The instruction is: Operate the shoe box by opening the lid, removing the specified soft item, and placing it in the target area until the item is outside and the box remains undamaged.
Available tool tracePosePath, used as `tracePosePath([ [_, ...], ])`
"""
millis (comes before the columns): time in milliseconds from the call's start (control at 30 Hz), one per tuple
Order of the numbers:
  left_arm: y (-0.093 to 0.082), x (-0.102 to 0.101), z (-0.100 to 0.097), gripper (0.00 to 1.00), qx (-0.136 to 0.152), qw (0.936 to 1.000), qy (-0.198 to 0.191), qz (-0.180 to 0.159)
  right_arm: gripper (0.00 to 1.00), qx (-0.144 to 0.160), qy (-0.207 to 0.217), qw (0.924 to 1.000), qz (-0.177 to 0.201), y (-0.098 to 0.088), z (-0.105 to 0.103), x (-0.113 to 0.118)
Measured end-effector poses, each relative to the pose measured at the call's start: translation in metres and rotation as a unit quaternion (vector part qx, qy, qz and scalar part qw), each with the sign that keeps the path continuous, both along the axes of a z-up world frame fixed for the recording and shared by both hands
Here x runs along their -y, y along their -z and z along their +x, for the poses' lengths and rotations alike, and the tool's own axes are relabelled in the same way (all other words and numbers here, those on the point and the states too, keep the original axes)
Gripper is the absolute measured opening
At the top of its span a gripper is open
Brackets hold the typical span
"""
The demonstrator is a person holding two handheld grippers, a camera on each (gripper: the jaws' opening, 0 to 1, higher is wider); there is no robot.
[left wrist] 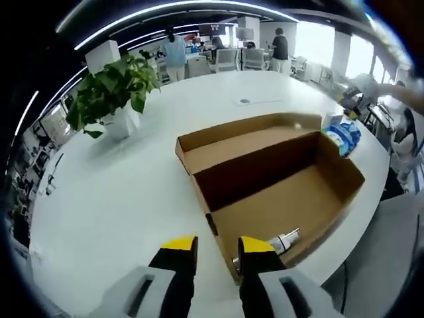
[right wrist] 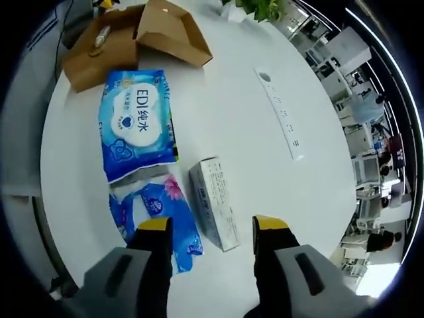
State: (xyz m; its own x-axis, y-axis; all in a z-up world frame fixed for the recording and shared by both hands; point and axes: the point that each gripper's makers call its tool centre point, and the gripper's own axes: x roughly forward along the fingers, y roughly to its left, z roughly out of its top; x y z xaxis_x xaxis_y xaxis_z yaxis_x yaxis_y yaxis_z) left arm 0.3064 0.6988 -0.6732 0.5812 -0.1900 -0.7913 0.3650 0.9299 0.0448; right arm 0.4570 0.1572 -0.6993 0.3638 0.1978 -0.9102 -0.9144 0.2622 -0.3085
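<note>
The brown shoe box (left wrist: pixel 255 169) lies open on the white table, its lid (left wrist: pixel 242 140) folded back flat behind it. A small silver tube (left wrist: pixel 286 240) rests on the box floor near the front wall. My left gripper (left wrist: pixel 217 246) hovers open over the near corner of the box, holding nothing. Past the box lies a large blue wet-wipes pack (left wrist: pixel 344 136). In the right gripper view that pack (right wrist: pixel 136 122) sits between the box (right wrist: pixel 129 40) and a smaller blue pack with a pink flower (right wrist: pixel 159 215). My right gripper (right wrist: pixel 213 225) is open above a grey carton (right wrist: pixel 213 199).
A potted green plant (left wrist: pixel 109 93) stands on the table (left wrist: pixel 112 199) left of the box. A long white power strip (right wrist: pixel 281 112) lies on the table in the right gripper view. The table edge curves close behind the packs. People and desks fill the far room.
</note>
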Motion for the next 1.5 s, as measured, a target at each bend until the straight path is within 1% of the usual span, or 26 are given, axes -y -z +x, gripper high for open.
tracePosePath([
  [67,-0.002,0.002,0.005,0.26,0.002,1.0,0.009,-0.002,0.49,0.003,0.009,0.9999,0.012,-0.004,-0.005,-0.002],
  [200,-0.002,0.009,0.008,0.27,-0.008,0.9995,0.032,-0.004,0.53,0.011,0.025,0.9988,0.041,-0.013,-0.014,-0.006],
  [333,0.003,0.017,0.006,0.27,-0.029,0.9978,0.059,-0.001,0.57,0.019,0.038,0.9965,0.073,-0.02,-0.026,-0.011],
  [433,0.009,0.022,0.004,0.28,-0.046,0.9957,0.08,0.005,0.59,0.021,0.041,0.9954,0.084,-0.022,-0.036,-0.013],
  [533,0.011,0.028,0.003,0.28,-0.056,0.9939,0.095,-0.001,0.6,0.025,0.045,0.9942,0.094,-0.025,-0.043,-0.015],
  [667,0.014,0.034,0.003,0.28,-0.071,0.9906,0.117,-0.001,0.62,0.034,0.066,0.9897,0.122,-0.031,-0.051,-0.02],
  [700,0.016,0.035,0.001,0.27,-0.077,0.9889,0.127,0.0,0.62,0.034,0.069,0.989,0.127,-0.032,-0.054,-0.021],
  [733,0.02,0.037,-0.004,0.27,-0.096,0.9848,0.145,0.004,0.62,0.034,0.073,0.9879,0.133,-0.032,-0.057,-0.023],
  [767,0.022,0.038,-0.005,0.27,-0.102,0.9836,0.148,0.008,0.63,0.032,0.075,0.9869,0.139,-0.033,-0.06,-0.025],
  [800,0.025,0.04,-0.007,0.27,-0.111,0.9803,0.163,0.015,0.63,0.031,0.077,0.9859,0.145,-0.033,-0.064,-0.027],
  [833,0.027,0.041,-0.008,0.27,-0.114,0.9786,0.17,0.017,0.64,0.031,0.079,0.9854,0.148,-0.033,-0.066,-0.028],
  [900,0.03,0.046,-0.011,0.27,-0.127,0.9742,0.185,0.018,0.65,0.032,0.09,0.9825,0.159,-0.034,-0.071,-0.03],
  [1000,0.034,0.05,-0.012,0.28,-0.139,0.9683,0.206,0.022,0.66,0.03,0.104,0.9778,0.18,-0.036,-0.081,-0.036],
  [1100,0.038,0.052,-0.013,0.28,-0.15,0.9621,0.226,0.032,0.67,0.031,0.106,0.9755,0.19,-0.037,-0.088,-0.042],
  [1167,0.041,0.054,-0.017,0.28,-0.159,0.9559,0.244,0.041,0.67,0.032,0.113,0.9717,0.205,-0.039,-0.092,-0.048],
  [1200,0.043,0.054,-0.018,0.28,-0.163,0.9529,0.252,0.045,0.68,0.03,0.119,0.9687,0.216,-0.04,-0.095,-0.052],
  [1233,0.045,0.055,-0.019,0.28,-0.17,0.948,0.264,0.051,0.68,0.029,0.122,0.9665,0.224,-0.041,-0.098,-0.056],
  [1300,0.049,0.056,-0.021,0.28,-0.18,0.9408,0.281,0.059,0.69,0.026,0.126,0.9617,0.242,-0.043,-0.104,-0.063],
  [1333,0.051,0.058,-0.021,0.28,-0.181,0.9378,0.29,0.059,0.69,0.025,0.125,0.9611,0.245,-0.043,-0.107,-0.065],
  [1367,0.053,0.06,-0.022,0.28,-0.187,0.9335,0.301,0.054,0.69,0.024,0.123,0.9602,0.25,-0.043,-0.112,-0.069],
  [1400,0.054,0.061,-0.022,0.28,-0.191,0.9328,0.301,0.056,0.69,0.023,0.122,0.9596,0.252,-0.043,-0.114,-0.071],
  [1500,0.059,0.061,-0.022,0.28,-0.203,0.9235,0.319,0.064,0.69,0.018,0.122,0.9583,0.258,-0.042,-0.122,-0.077],
])
